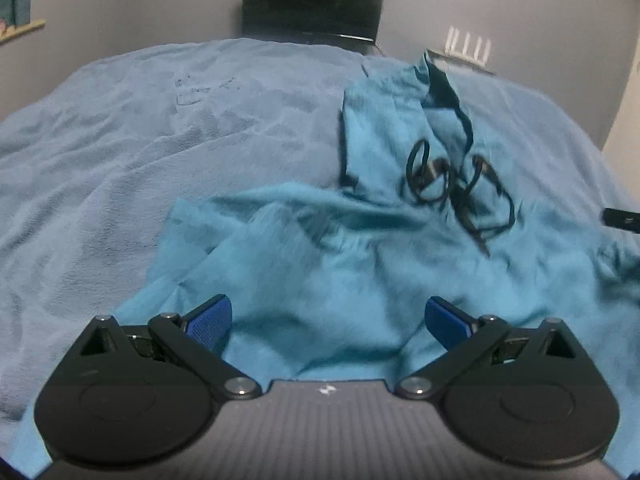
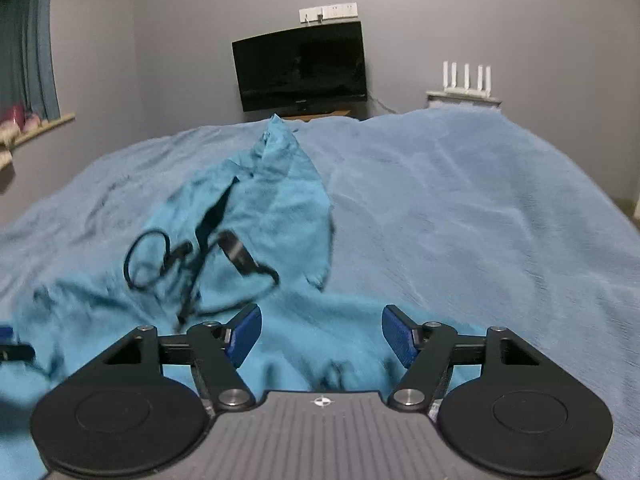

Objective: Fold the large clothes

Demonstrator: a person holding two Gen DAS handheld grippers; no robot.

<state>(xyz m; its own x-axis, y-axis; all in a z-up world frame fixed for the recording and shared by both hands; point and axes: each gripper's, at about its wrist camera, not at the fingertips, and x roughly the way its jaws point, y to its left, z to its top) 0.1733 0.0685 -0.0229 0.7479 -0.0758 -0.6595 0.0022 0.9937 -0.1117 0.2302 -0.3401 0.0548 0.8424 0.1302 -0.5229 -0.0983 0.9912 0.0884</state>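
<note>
A teal T-shirt (image 1: 360,248) with a black looping print (image 1: 456,184) lies crumpled on the light blue blanket (image 1: 160,140). It also shows in the right wrist view (image 2: 260,220), with one part raised toward the far side. My left gripper (image 1: 328,320) is open, its blue pads apart over the shirt's near edge, holding nothing. My right gripper (image 2: 322,336) is open too, just above the shirt's near right part. A bit of the right gripper (image 1: 622,220) shows at the right edge of the left wrist view.
The blanket (image 2: 480,220) covers a bed. Behind it a black monitor (image 2: 300,68) stands against the grey wall, with a white router (image 2: 466,80) to its right. A curtain (image 2: 24,52) and a window ledge are at the left.
</note>
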